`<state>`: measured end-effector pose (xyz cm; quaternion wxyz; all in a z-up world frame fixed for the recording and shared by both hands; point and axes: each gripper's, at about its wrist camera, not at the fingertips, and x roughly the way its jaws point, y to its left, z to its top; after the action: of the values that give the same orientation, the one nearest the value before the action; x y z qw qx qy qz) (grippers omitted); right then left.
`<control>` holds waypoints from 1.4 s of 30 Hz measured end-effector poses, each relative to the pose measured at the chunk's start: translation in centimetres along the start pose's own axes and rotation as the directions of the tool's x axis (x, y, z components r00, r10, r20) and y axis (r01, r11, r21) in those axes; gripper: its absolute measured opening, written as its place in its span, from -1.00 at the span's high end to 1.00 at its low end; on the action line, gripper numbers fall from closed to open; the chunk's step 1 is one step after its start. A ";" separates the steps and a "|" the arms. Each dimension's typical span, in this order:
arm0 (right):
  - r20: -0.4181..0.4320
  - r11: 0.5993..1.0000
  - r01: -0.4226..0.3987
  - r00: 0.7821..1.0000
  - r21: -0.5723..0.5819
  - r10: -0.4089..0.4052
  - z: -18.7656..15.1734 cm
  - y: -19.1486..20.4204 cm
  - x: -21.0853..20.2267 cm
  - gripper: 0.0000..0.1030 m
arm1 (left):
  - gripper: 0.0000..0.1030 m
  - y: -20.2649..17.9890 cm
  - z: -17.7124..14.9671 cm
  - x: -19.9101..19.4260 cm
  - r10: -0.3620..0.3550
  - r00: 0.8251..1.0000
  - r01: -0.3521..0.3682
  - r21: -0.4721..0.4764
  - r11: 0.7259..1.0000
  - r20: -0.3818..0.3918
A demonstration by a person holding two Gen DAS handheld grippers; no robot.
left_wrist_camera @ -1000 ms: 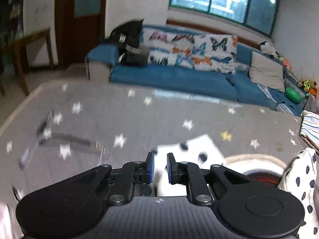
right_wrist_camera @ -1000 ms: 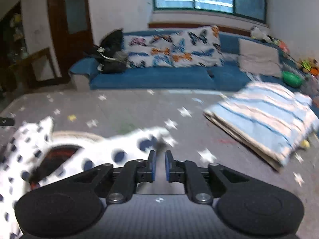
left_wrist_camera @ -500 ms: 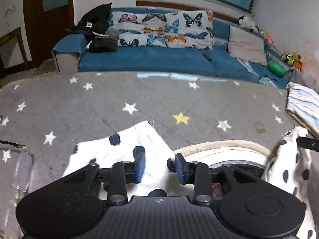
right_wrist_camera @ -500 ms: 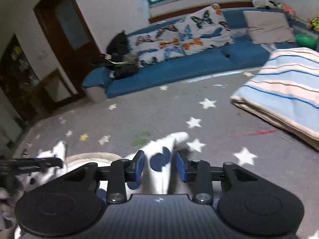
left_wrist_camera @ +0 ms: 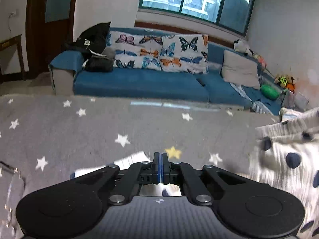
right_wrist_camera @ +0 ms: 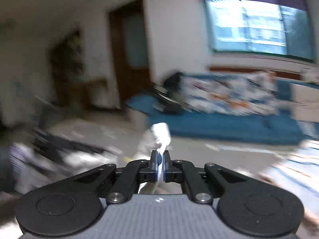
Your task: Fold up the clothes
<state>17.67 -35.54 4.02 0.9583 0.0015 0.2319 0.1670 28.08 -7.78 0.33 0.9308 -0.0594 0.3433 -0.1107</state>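
Both grippers pinched on the white dotted garment, held up over the star-print grey counter.

L gripper (left_wrist_camera: 160, 160): jaws closed tight, blue pads together w/ thin white cloth edge between; white dotted garment (left_wrist_camera: 285, 159) bunches at right of L view & shows under the jaws, above the counter (left_wrist_camera: 123, 123); R gripper (right_wrist_camera: 160, 159): jaws nearly closed on a fold of the same cloth, white tip (right_wrist_camera: 160, 133) sticking up past the fingers; R view badly motion-blurred; blue sofa (left_wrist_camera: 143, 83) w/ butterfly cushions (left_wrist_camera: 159, 53) behind; striped folded cloth (right_wrist_camera: 295, 171) at right edge of R view.
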 end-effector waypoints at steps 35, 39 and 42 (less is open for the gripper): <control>-0.294 0.993 0.002 0.955 -0.114 -0.035 -2.4 6.7 -2.2 0.22 | 0.56 1.4 -6.1 -9.6 0.047 0.995 -0.040 0.075 0.996 -0.086; -0.308 0.993 -0.012 0.951 -0.121 -0.026 -4.7 8.5 -6.4 0.20 | 0.19 1.0 -10.0 -14.8 0.049 0.992 -0.037 0.102 0.994 -0.113; -0.329 0.994 -0.041 0.944 -0.097 0.007 -6.9 9.6 -9.8 0.14 | 0.17 0.9 -13.4 -18.4 0.033 0.990 -0.018 0.108 0.994 -0.136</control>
<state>3.36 -30.08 3.00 0.9031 -0.0728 0.3790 0.1885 5.88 -2.79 1.52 0.9081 0.0023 0.4010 -0.1208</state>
